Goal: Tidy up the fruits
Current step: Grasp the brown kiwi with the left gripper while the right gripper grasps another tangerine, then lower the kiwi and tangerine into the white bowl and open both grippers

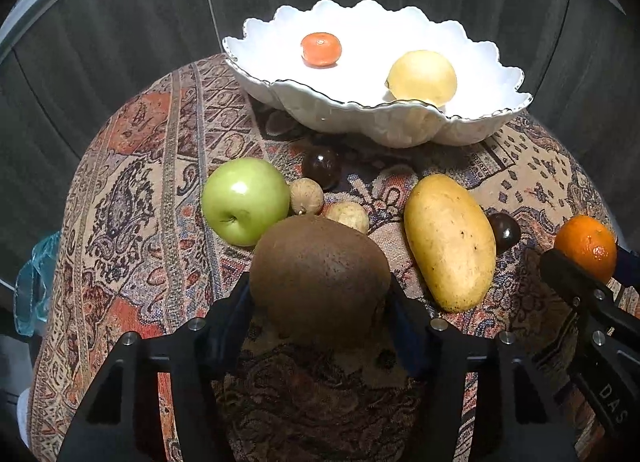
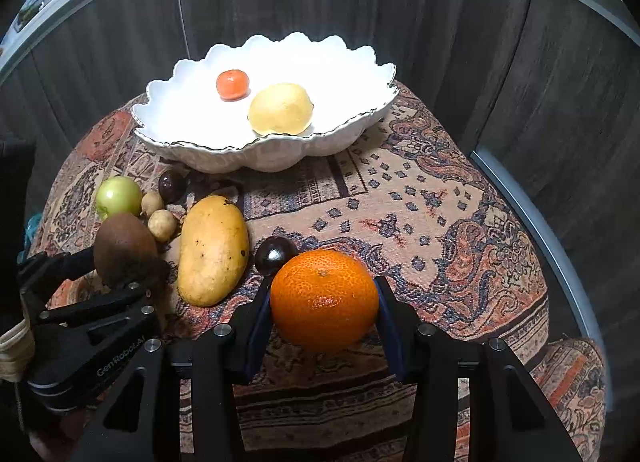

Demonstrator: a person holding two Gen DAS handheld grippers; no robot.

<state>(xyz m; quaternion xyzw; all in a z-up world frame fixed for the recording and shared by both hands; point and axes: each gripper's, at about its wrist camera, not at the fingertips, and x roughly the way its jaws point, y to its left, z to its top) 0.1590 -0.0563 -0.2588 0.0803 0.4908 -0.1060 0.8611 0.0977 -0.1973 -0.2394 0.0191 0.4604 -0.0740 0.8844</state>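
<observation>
Kiwi [image 1: 320, 278] sits between the fingers of your left gripper [image 1: 320, 302], both blue pads pressed against its sides; it is gripped, in front of the white scalloped bowl [image 1: 400, 130] and near you. Whether it has left the patterned cloth [image 1: 132, 182] cannot be told.

Your right gripper [image 2: 325, 302] is clamped on the large orange [image 2: 324, 298], one pad on each flank, well in front of the bowl and to the right of the kiwi.

Reference all other items to the bowl:
- Inside it: a small mandarin [image 1: 321, 49] toward the far side and a pale yellow lemon [image 1: 422, 77] nearer the front rim.
- Just in front of it, on the cloth: a dark round fruit [image 1: 320, 167].
- Farther in front, left: a green apple [image 1: 245, 200] with two small tan round fruits [image 1: 306, 195] just beside it.
- Farther in front, right: a yellow mango [image 1: 450, 242] lying lengthwise, with a second dark fruit [image 1: 505, 231] at its right side.
</observation>
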